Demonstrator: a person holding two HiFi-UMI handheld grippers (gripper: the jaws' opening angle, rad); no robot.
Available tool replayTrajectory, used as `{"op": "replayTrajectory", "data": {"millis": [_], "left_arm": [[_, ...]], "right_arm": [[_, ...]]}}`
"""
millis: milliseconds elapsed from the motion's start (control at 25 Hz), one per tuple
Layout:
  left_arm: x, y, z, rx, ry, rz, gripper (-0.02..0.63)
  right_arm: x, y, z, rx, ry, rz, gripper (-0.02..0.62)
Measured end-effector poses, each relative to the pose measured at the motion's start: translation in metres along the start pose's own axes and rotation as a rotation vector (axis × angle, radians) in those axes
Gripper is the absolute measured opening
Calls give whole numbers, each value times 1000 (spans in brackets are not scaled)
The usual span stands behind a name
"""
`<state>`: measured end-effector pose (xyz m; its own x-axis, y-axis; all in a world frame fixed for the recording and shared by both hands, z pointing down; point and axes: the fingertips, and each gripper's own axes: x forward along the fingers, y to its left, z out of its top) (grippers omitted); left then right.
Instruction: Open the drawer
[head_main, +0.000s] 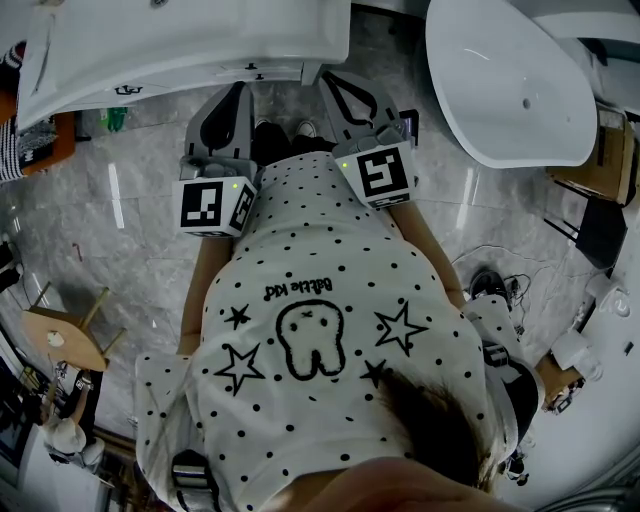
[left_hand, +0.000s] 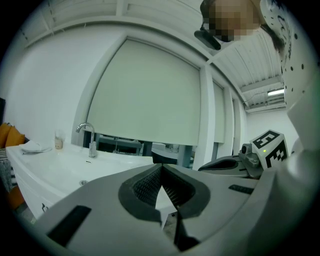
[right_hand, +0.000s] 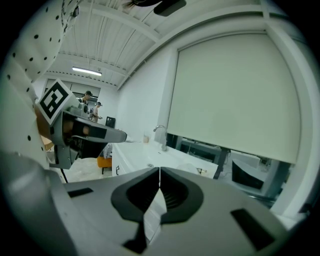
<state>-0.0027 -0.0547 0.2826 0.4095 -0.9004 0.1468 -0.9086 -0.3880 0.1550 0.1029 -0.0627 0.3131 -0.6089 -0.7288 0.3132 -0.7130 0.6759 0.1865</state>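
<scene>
The left hand-held gripper (left_hand: 161, 166) and right hand-held gripper (right_hand: 159, 171) both have jaws pressed together on nothing, near the white bench's (head_main: 180, 40) front edge; under that edge sits the closed drawer (head_main: 258, 72).

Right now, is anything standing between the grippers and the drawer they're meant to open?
Nothing visible does: the left gripper and right gripper, both shut and empty, face the vanity's drawer front across bare floor.
</scene>
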Motion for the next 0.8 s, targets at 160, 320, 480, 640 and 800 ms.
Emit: {"op": "replayTrajectory", "data": {"millis": [160,320,480,640,800], "left_arm": [[0,1,4,-21,0,5,5],[5,11,-5,3,41,12,5],[9,29,-26,21,140,29,5],[11,43,-51,-4,223,62,5],[14,50,-75,2,292,73,5]], "right_arm": [[-2,-2,2,2,0,-4,14],[-2,-5,0,5,1,-14,14],[-2,-10,-3,12,8,-32,14],[-7,-15,-3,13,20,-49,14],[-10,-21,-7,11,38,-69,14]]}}
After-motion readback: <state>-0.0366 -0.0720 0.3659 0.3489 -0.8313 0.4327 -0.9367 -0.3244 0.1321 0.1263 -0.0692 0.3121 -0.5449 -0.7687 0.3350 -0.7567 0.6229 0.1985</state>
